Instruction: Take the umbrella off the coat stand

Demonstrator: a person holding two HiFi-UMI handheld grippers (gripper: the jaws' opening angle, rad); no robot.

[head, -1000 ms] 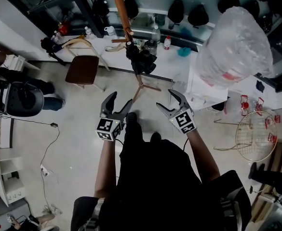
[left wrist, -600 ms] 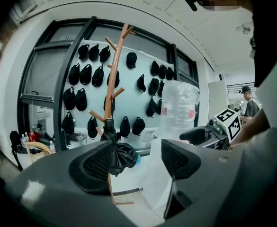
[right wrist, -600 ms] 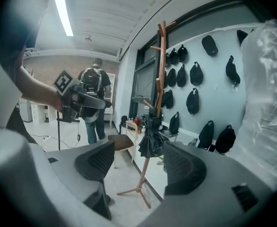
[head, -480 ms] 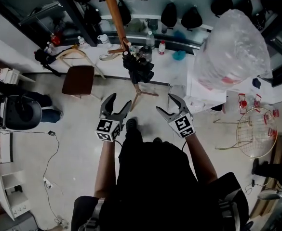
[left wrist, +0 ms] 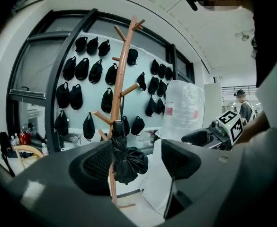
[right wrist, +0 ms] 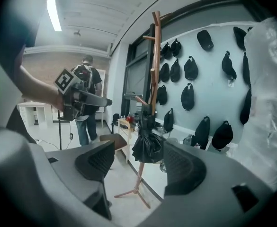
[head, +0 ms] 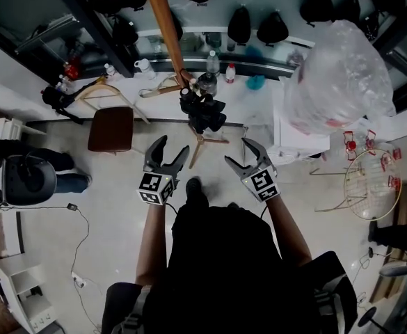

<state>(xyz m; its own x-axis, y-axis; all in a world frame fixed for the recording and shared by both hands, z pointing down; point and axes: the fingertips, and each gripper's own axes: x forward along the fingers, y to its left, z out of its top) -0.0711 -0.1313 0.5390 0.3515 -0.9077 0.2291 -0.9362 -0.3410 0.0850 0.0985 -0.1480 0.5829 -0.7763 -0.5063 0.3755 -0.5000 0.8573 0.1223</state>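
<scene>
Nothing grabbed yet: folded black umbrella hangs on the tall wooden coat stand, left gripper and right gripper well short, jaws spread and empty.

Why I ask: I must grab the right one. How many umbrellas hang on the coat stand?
1. A folded black umbrella hangs low on the coat stand; I see no other.
</scene>
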